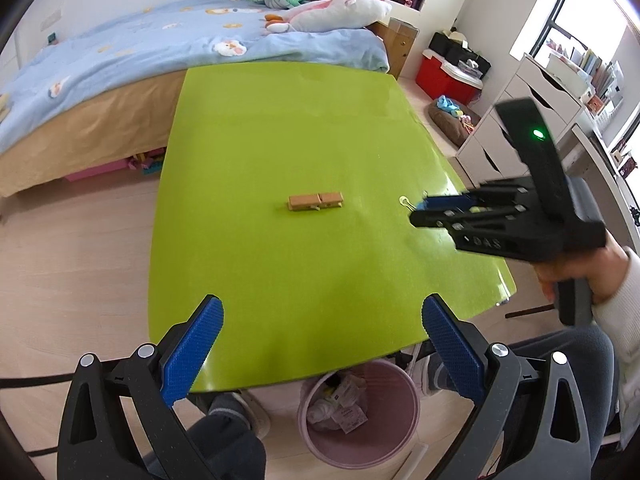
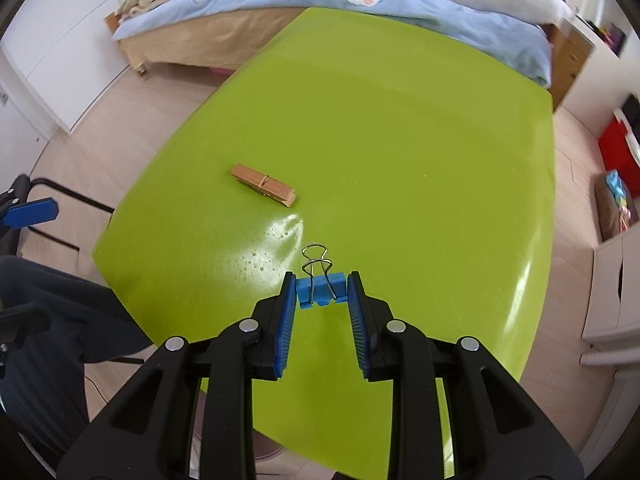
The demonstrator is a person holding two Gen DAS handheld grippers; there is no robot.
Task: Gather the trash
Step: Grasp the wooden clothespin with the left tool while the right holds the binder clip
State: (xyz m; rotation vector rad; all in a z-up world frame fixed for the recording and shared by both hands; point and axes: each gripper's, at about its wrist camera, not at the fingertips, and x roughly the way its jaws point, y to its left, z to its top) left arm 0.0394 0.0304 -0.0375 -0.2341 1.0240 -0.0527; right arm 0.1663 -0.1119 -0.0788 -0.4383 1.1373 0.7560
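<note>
Bedroom: pale wood floor (image 1: 80,248), bed (image 1: 120,80) with blue quilt behind green table (image 1: 280,140); white drawers (image 1: 520,120) stood under bright window (image 1: 580,20).

- Bed with light-blue patterned quilt (image 1: 140,48), behind the glossy lime-green table (image 1: 280,120).
- White and pink plush toy (image 1: 340,14), on the bed's right end.
- Red plastic storage box (image 1: 444,76), right of the bed.
- White drawer unit (image 1: 516,120), right of the table.

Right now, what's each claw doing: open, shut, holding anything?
Left claw: open, empty, over the near edge of the green table.
Right claw: shut on the blue binder clip.
</note>
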